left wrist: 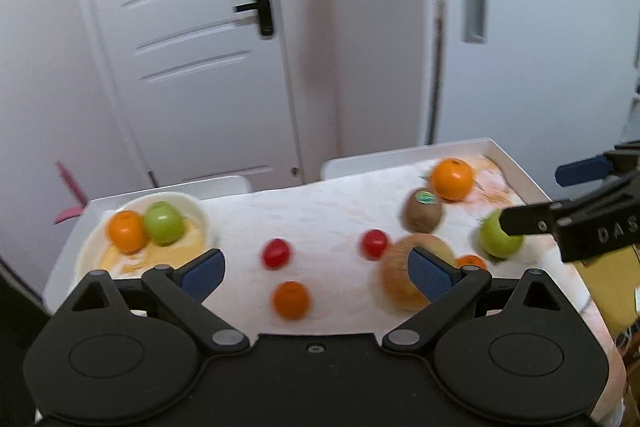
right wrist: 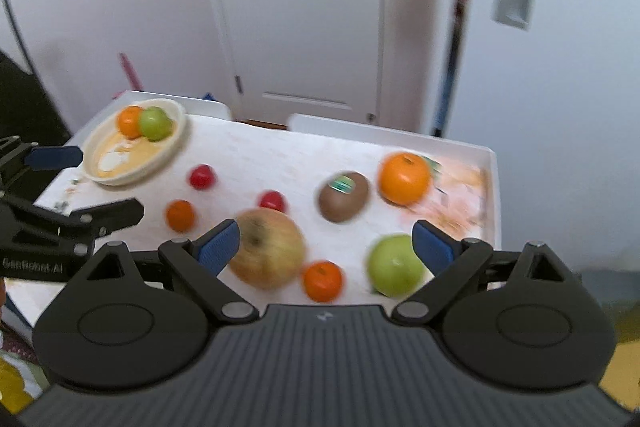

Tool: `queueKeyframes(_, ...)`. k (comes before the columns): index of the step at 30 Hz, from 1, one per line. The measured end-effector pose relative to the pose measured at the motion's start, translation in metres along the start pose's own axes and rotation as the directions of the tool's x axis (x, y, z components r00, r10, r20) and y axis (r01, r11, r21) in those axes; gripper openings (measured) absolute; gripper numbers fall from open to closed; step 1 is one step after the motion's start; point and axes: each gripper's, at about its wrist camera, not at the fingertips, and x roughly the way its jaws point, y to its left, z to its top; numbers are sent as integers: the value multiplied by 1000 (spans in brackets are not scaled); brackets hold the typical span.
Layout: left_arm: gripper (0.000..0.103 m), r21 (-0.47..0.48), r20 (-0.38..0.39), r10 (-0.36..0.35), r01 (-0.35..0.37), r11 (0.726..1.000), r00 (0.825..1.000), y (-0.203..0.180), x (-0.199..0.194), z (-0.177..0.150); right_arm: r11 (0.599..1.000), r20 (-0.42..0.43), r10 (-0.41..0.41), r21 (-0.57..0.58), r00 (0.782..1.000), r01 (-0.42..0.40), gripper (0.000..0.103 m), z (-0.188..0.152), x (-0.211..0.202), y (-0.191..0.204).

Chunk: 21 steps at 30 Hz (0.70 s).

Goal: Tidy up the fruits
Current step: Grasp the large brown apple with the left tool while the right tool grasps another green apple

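On tray | both hand-held grippers spread | bowl: 2 fruits

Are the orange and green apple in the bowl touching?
Touching. The right wrist view shows the orange pressed against the green apple in the bowl, no gap between.
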Motion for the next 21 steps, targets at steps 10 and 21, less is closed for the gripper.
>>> queueKeyframes(10, 100, 119, -31, -81, 84, 989, 996, -51, 56, -11, 996, -21, -65, 62, 998, 66, 103, -28, 26, -42)
queueKeyframes(21, 98, 160, -64, -100, 109, 981, 993, -66, 99, -23, 991, -34, -64, 115, 997, 68, 102, -36, 64, -54)
